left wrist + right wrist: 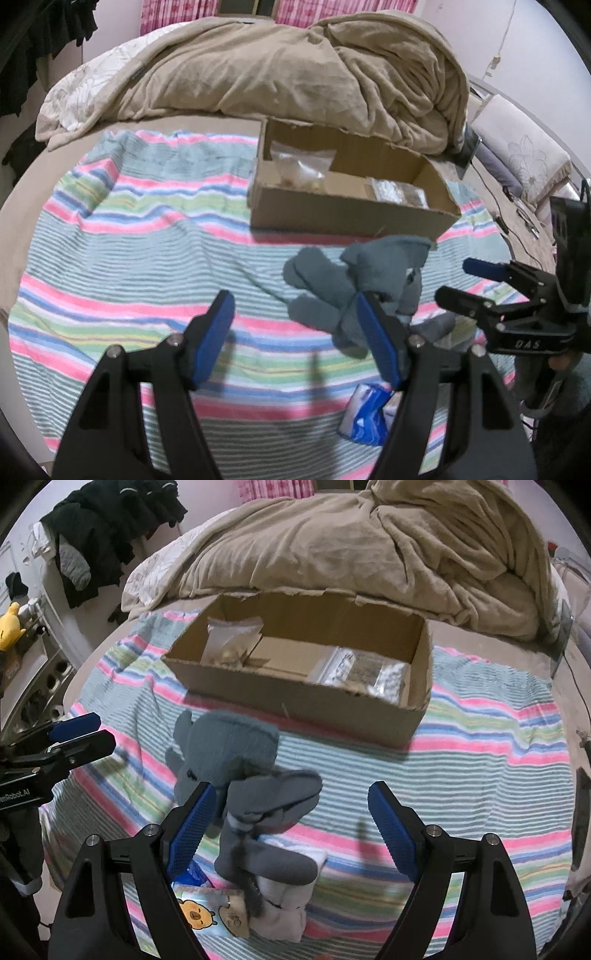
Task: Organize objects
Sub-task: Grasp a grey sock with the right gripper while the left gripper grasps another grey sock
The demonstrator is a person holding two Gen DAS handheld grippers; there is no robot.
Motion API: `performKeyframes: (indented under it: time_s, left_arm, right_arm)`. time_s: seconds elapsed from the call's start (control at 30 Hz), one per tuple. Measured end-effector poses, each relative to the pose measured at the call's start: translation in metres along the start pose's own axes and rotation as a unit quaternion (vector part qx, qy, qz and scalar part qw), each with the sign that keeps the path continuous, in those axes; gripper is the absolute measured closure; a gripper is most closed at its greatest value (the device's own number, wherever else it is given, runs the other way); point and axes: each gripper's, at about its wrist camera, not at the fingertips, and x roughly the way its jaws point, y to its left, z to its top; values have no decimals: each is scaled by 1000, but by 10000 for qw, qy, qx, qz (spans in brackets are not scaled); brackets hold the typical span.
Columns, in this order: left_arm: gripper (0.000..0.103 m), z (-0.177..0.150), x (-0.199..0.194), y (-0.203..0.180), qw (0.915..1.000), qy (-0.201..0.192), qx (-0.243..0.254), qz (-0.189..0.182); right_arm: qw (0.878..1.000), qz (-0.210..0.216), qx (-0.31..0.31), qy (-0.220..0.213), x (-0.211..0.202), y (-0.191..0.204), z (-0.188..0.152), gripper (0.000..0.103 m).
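Observation:
A grey plush elephant (236,753) lies on the striped towel (480,760) in front of an open cardboard box (321,698); it also shows in the left wrist view (343,284). The box (343,214) holds clear plastic bags (365,672). My right gripper (291,827) is open, above the elephant's rear and a white cloth (288,908). My left gripper (295,332) is open over the towel, its right finger beside the elephant. A blue packet (369,413) lies under that finger. A chick-print packet (199,912) lies near the right gripper's left finger.
A rumpled tan blanket (295,74) is piled behind the box. Dark clothes (110,535) hang at the left wall. A pillow (524,147) and cables lie at the bed's right side. The right gripper shows in the left wrist view (458,280).

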Motion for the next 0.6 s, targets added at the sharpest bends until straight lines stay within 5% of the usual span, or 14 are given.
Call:
performKeyframes:
  time_s: [0.33,0.6]
  left_arm:
    - [32,-14,21,-3,9996,275,-9,-79]
    - [32,-18,38,-6,9989,460,25,-109]
  right_arm:
    - [9994,119,-89,316,29,7,-13,17]
    - [9984,270,-179,467,47,11,-15,35]
